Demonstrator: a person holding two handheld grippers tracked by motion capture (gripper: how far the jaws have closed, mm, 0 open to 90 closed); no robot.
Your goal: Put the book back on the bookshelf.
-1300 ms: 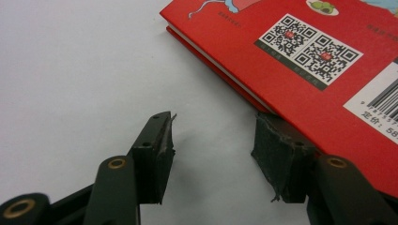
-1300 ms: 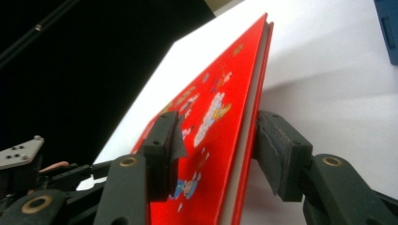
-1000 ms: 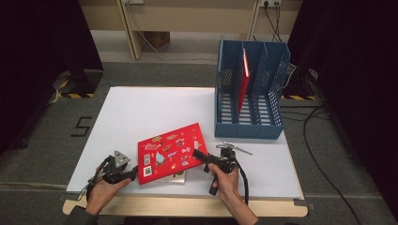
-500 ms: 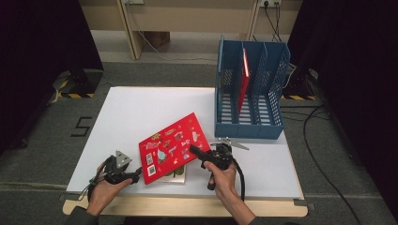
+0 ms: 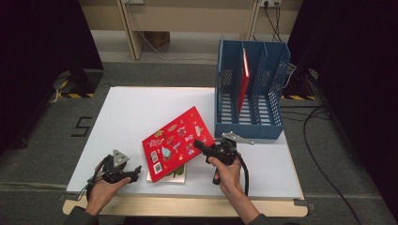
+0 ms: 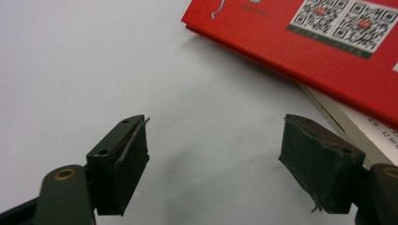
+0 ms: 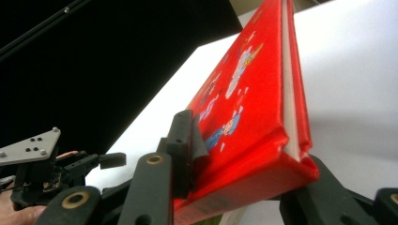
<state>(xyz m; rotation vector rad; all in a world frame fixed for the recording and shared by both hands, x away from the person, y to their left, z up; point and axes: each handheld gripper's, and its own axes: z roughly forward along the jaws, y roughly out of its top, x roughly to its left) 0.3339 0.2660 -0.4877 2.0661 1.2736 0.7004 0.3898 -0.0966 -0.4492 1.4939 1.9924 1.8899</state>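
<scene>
A red book [image 5: 174,139] with stickers on its cover is tilted up off the white table [image 5: 131,112], its low left corner near a white booklet [image 5: 165,177] beneath it. My right gripper [image 5: 199,144] is shut on the book's right edge; in the right gripper view both jaws clamp the red book [image 7: 248,93] at my right gripper [image 7: 244,159]. My left gripper [image 5: 134,171] rests open near the table's front left, just left of the book. In the left gripper view my left gripper [image 6: 216,168] holds nothing, with the red book [image 6: 300,42] and white booklet [image 6: 361,126] ahead to the right.
A blue file rack [image 5: 251,124] with several slots stands at the table's back right, with another red book [image 5: 242,82] upright in a slot. The other hand's gripper [image 7: 105,161] appears at far left in the right gripper view. Bare table lies left and behind.
The right gripper has lifted the red book's right edge, so the book now tilts higher off the table. The left gripper has hardly moved.
</scene>
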